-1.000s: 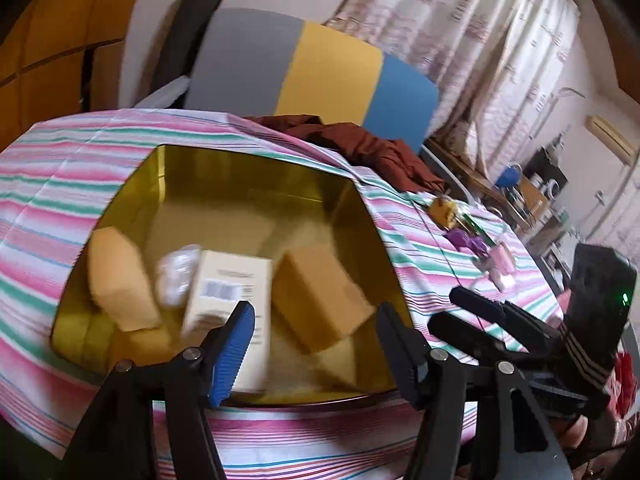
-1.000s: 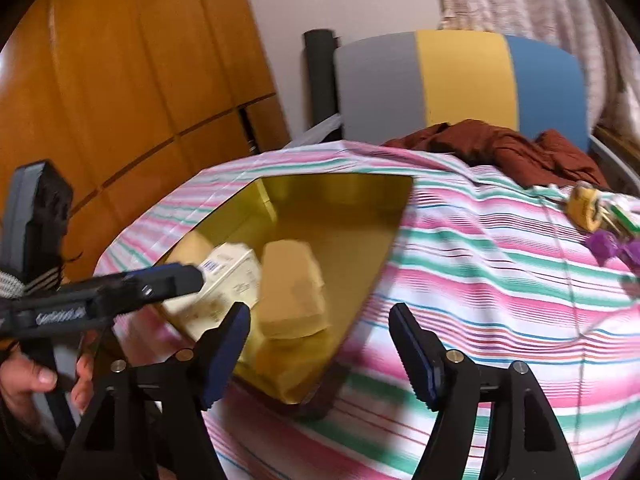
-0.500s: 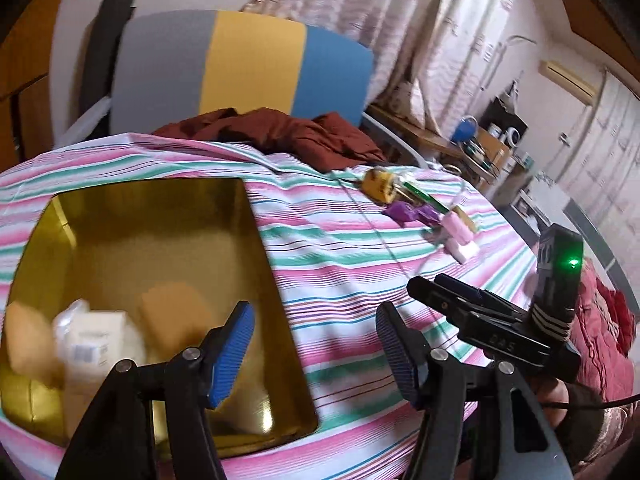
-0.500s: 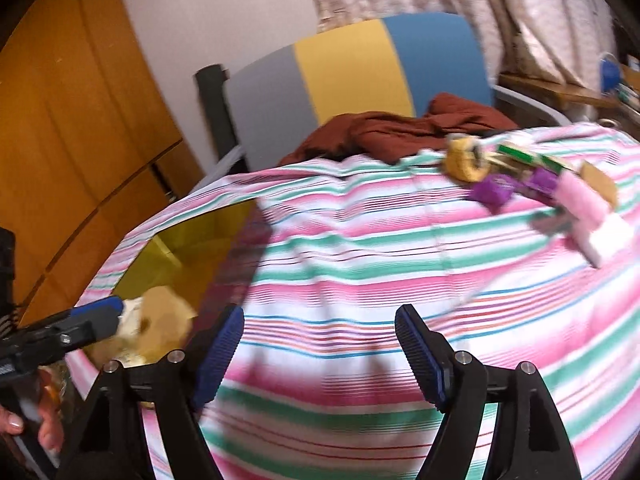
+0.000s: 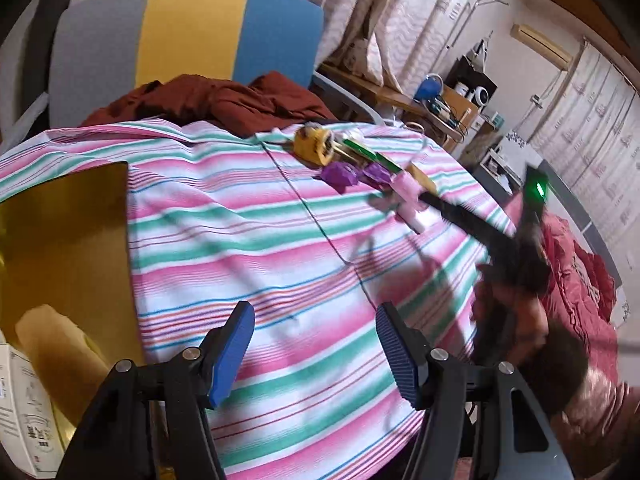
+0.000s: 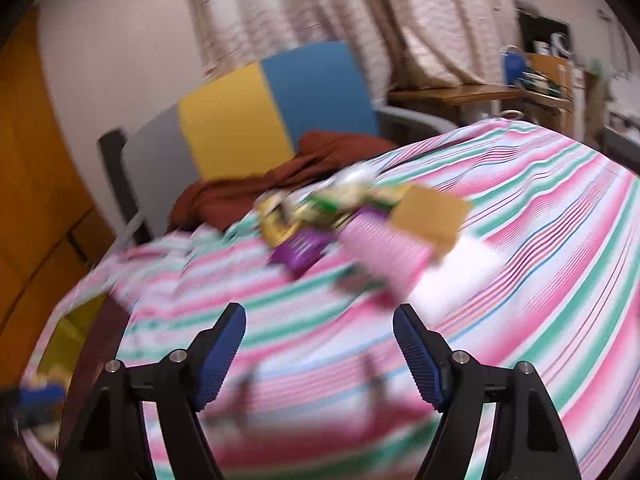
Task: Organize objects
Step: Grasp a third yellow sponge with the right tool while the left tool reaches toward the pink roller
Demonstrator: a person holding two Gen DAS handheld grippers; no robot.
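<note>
A gold tin (image 5: pixel 68 216) sits at the left on the striped cloth; it holds a tan block (image 5: pixel 52 344) and a white box (image 5: pixel 24 412). A cluster of small items lies at the far right: a yellow roll (image 5: pixel 314 144), purple pieces (image 5: pixel 342 174), a pink block (image 5: pixel 408 188). In the blurred right wrist view the pink block (image 6: pixel 384 252), a tan card (image 6: pixel 430 220), a white block (image 6: pixel 460 276) and a purple piece (image 6: pixel 300 250) lie just ahead. My left gripper (image 5: pixel 314 354) is open and empty over the cloth. My right gripper (image 6: pixel 320 354) is open and empty, short of the cluster.
A grey, yellow and blue chair back (image 5: pixel 188 32) with a brown cloth (image 5: pixel 216 100) stands behind the table. A wooden side table (image 6: pixel 480 92) with clutter is at the right. A red quilt (image 5: pixel 576 272) lies beyond the table's right edge.
Both grippers have swung right, away from the gold tin. The right gripper has come close to the cluster of small items. Both stay open and empty.
</note>
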